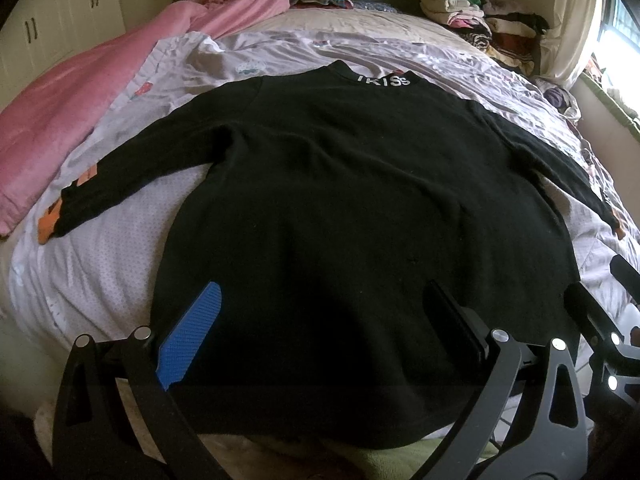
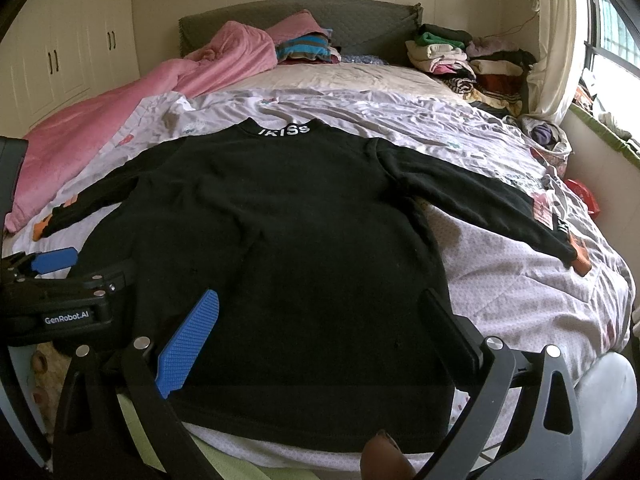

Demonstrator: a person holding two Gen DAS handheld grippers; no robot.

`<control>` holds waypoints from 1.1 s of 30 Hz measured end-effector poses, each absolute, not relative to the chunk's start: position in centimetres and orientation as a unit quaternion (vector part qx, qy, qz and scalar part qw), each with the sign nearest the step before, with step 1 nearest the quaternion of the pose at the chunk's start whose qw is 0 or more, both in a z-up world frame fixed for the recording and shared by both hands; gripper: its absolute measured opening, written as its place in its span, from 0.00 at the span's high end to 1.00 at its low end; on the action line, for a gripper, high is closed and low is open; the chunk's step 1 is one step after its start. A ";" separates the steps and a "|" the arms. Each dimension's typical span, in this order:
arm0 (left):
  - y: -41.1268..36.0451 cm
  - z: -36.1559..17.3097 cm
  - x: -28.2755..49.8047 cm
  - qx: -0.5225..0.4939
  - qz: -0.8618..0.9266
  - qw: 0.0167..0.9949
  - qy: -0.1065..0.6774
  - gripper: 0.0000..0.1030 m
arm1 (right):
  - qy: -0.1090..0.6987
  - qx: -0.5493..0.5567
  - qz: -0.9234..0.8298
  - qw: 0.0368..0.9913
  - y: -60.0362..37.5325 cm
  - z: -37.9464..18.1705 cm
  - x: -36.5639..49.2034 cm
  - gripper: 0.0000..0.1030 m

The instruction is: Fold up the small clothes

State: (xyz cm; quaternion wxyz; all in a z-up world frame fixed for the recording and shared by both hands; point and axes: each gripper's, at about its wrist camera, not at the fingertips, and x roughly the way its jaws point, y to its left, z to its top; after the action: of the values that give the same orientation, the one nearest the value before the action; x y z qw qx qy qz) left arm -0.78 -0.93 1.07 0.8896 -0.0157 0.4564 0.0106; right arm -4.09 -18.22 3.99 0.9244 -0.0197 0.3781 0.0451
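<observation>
Both my tongs are wide apart and hold nothing: left tongs (image 1: 320, 328) and right tongs (image 2: 320, 332) hang over the bottom edge of the black sweater (image 2: 280, 240). It lies flat on the bed (image 2: 500, 300), sleeves spread out, neck far away.
</observation>
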 end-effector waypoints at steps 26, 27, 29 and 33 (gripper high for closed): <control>-0.3 2.6 3.1 -0.016 0.022 0.893 0.449 0.08 | 0.357 0.002 0.060 0.932 -18.7 6.1 -0.5 0.04; -0.4 2.8 3.5 -0.016 0.023 0.893 0.449 0.08 | 0.356 0.006 0.062 0.932 -18.8 6.3 -0.2 0.04; -0.5 2.9 4.1 -0.017 0.022 0.893 0.449 0.08 | 0.356 0.011 0.059 0.932 -19.1 6.5 0.5 0.04; -0.9 3.2 5.8 -0.018 0.021 0.892 0.451 0.08 | 0.356 0.023 0.052 0.933 -19.8 6.8 2.1 0.04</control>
State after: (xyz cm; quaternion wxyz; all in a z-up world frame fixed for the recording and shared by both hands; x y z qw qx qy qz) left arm 5.75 -0.92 3.18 0.8922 -0.0175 0.4508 0.0207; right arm 2.07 -19.84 6.76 0.9326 0.0226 0.3564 0.0523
